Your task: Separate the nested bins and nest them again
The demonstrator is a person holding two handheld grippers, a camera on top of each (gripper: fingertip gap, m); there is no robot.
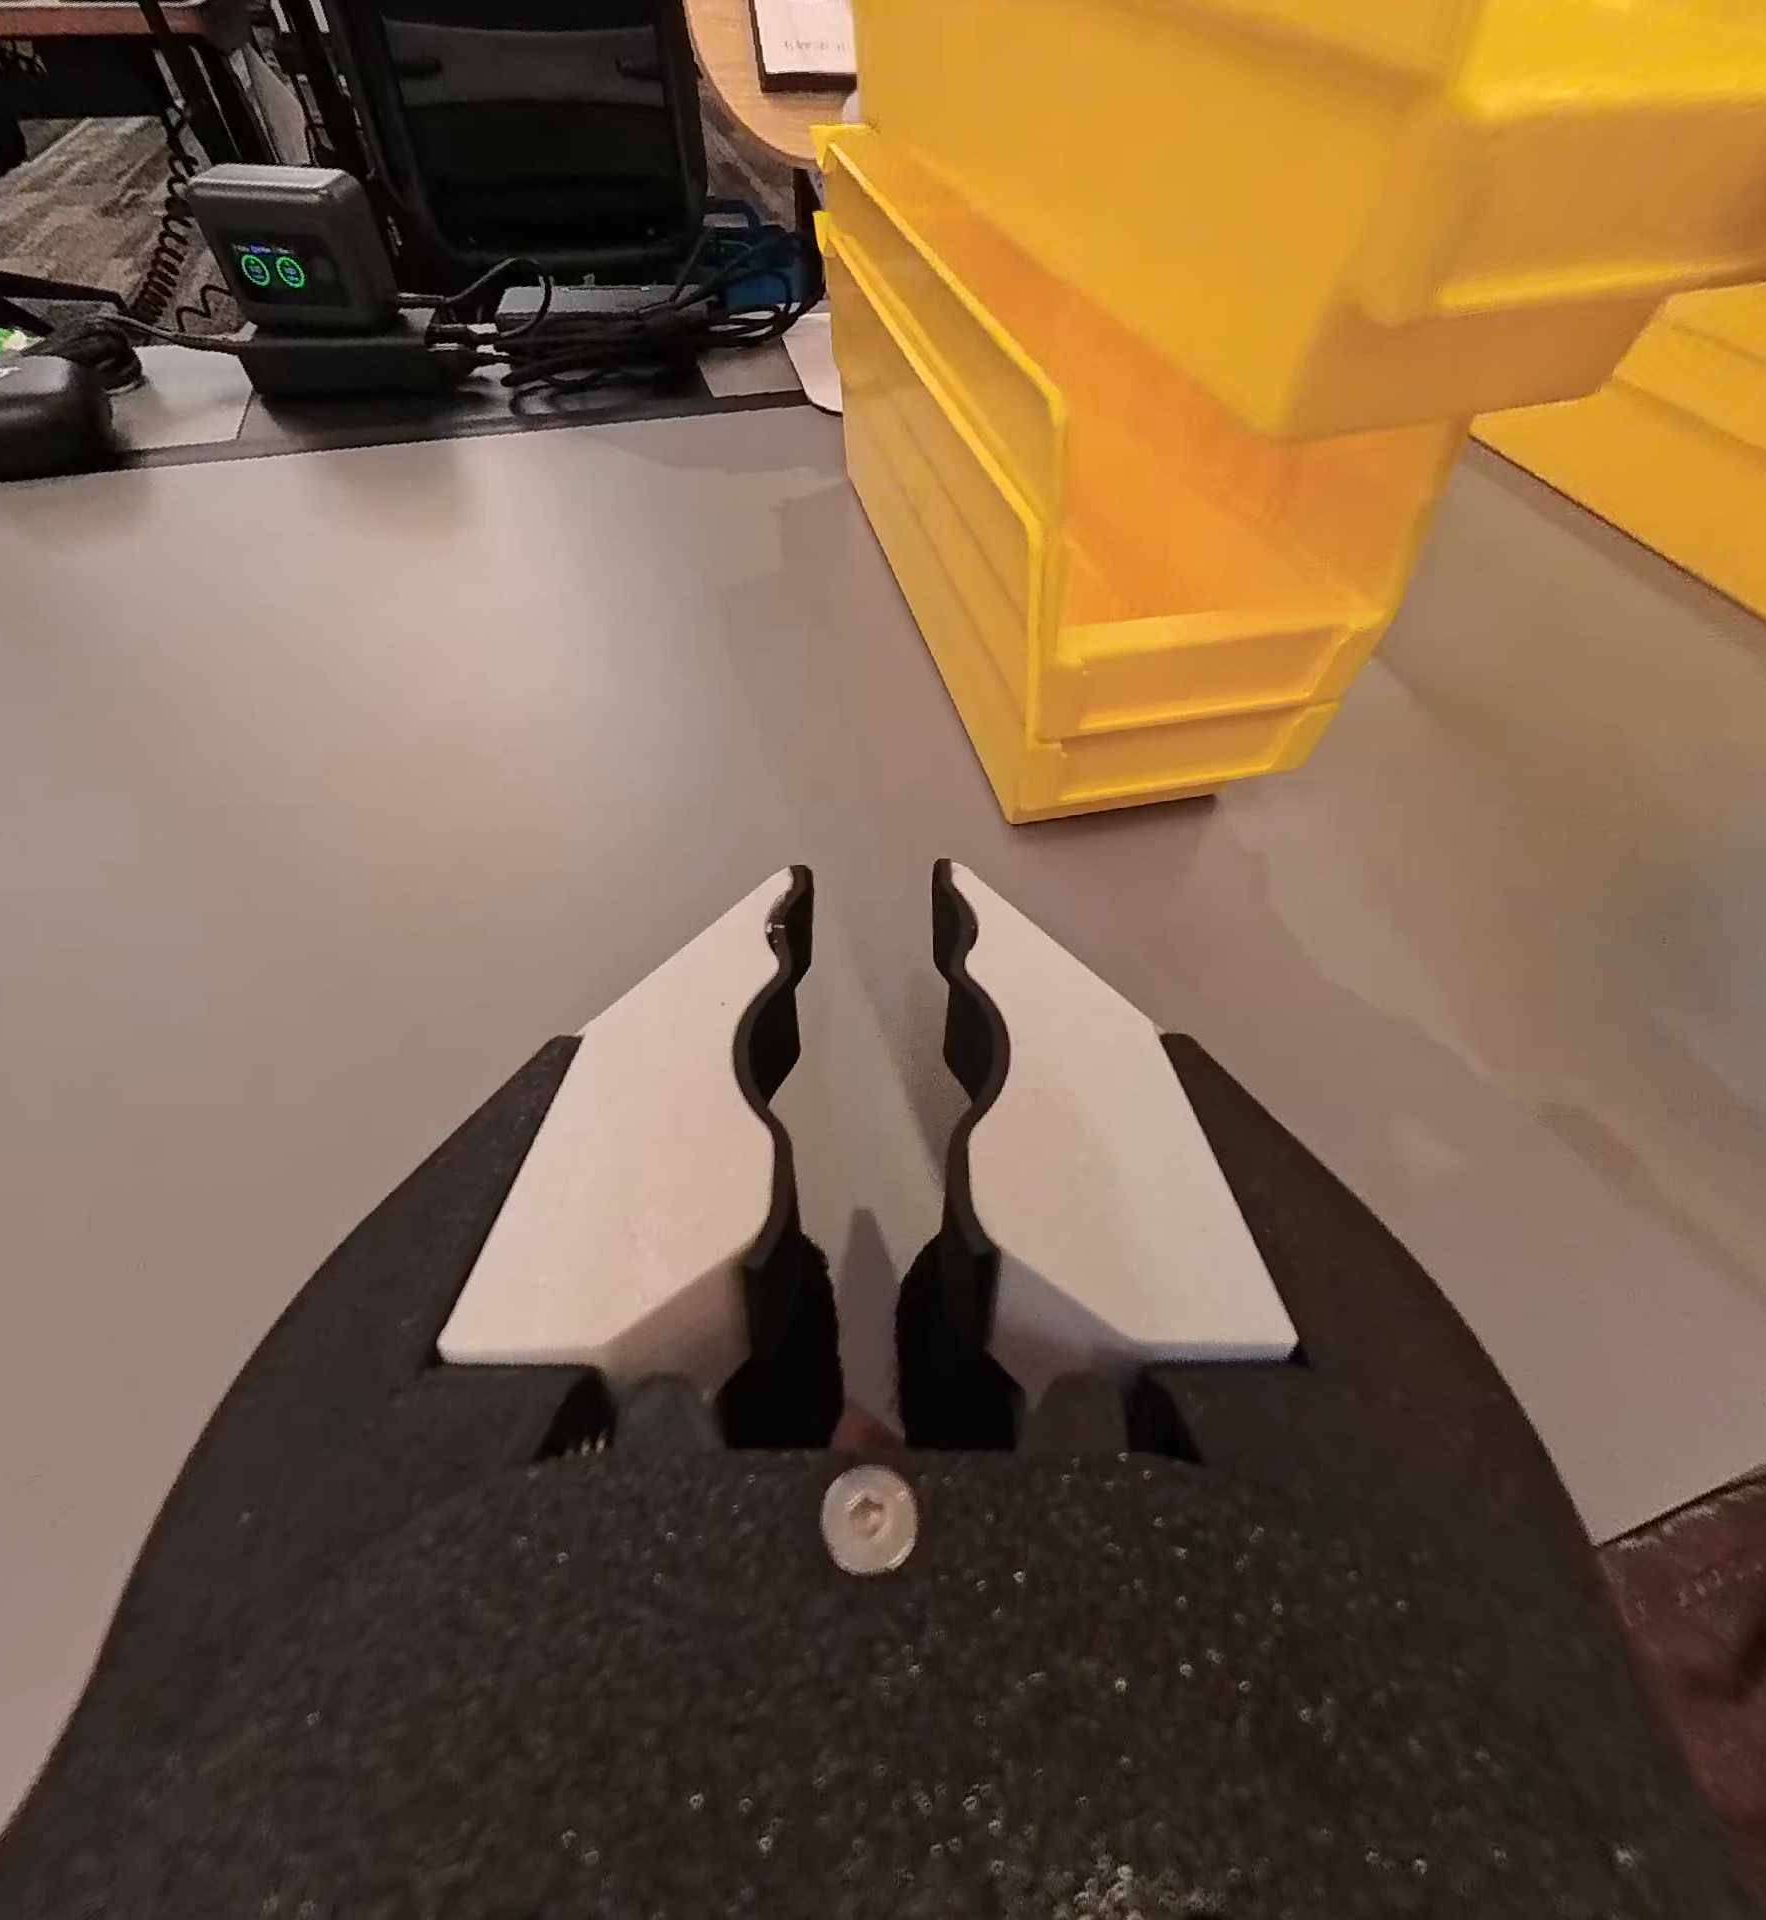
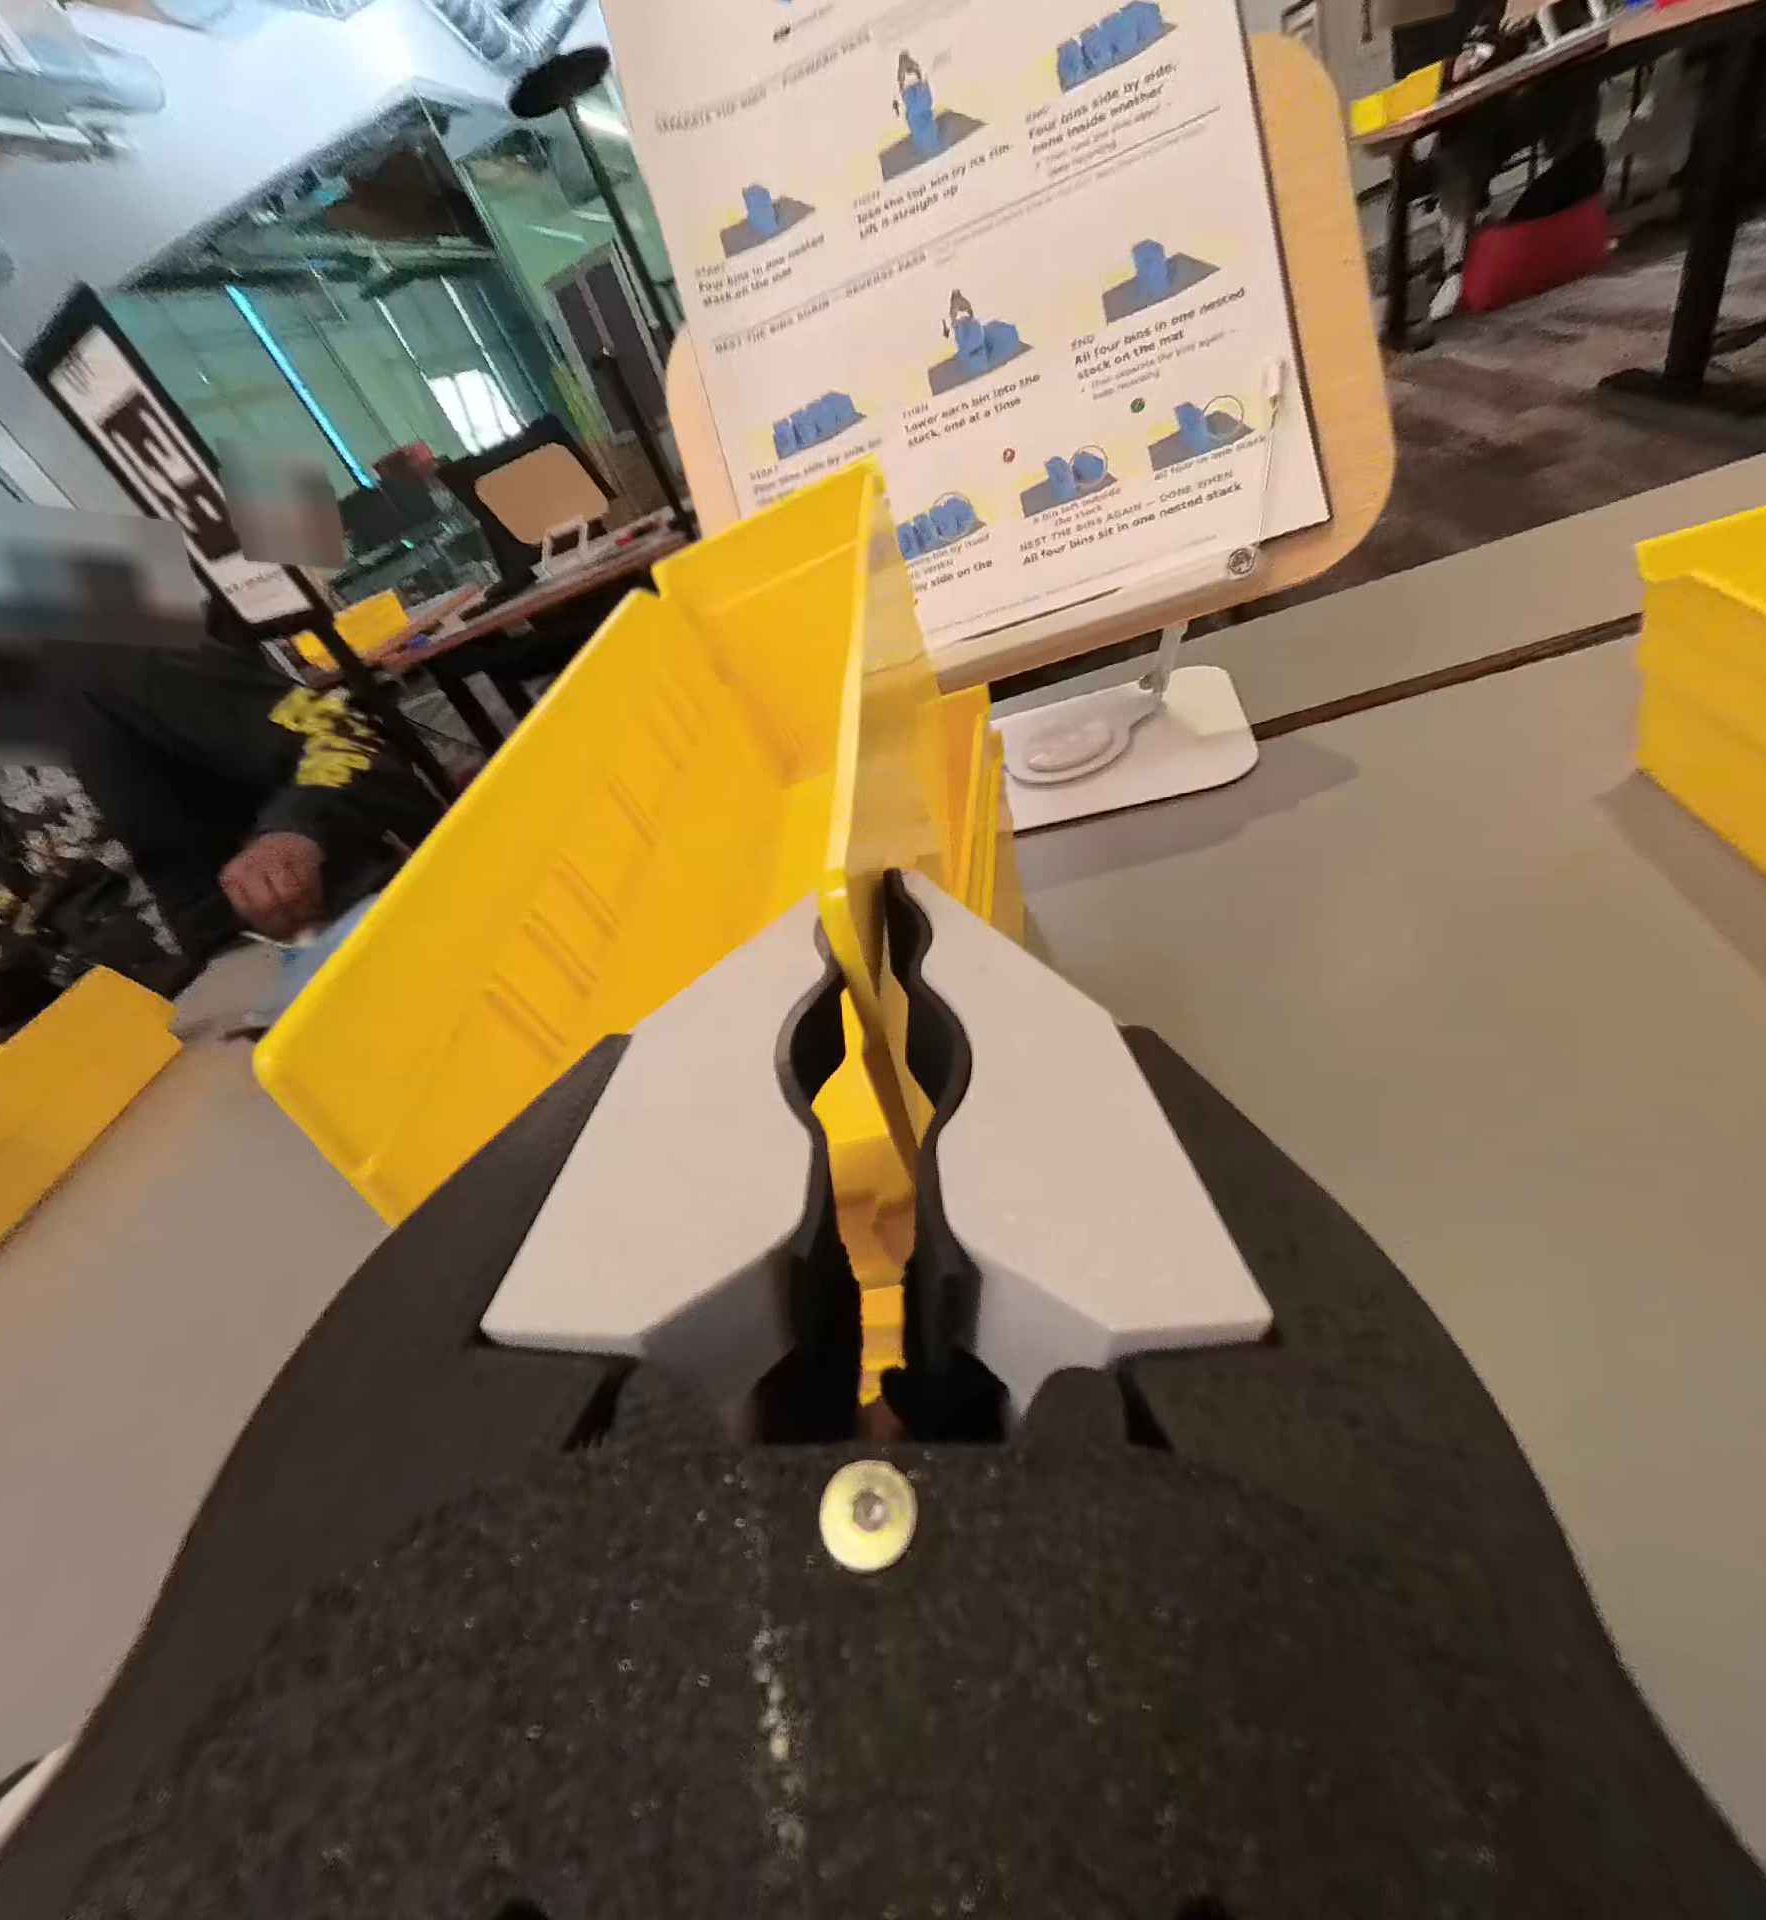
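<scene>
In the left wrist view, two nested yellow bins (image 1: 1118, 644) stand on the grey table, ahead and to the right of my left gripper (image 1: 874, 883), which is open and empty just above the table. A third yellow bin (image 1: 1378, 208) hangs tilted and blurred above that stack. My right gripper (image 2: 863, 899) is shut on the thin side wall of this lifted bin (image 2: 588, 883) and holds it tilted above the table. Yellow ribbed plastic (image 2: 983, 790) shows just behind the held wall.
Another yellow bin (image 2: 1752, 727) sits at the right, also in the left wrist view (image 1: 1731, 416), and one sits at the left (image 2: 27, 1122). An instruction sheet on a stand (image 2: 972, 312) is at the back. A charger and cables (image 1: 359, 312) lie far left. A person (image 2: 266, 831) sits beyond.
</scene>
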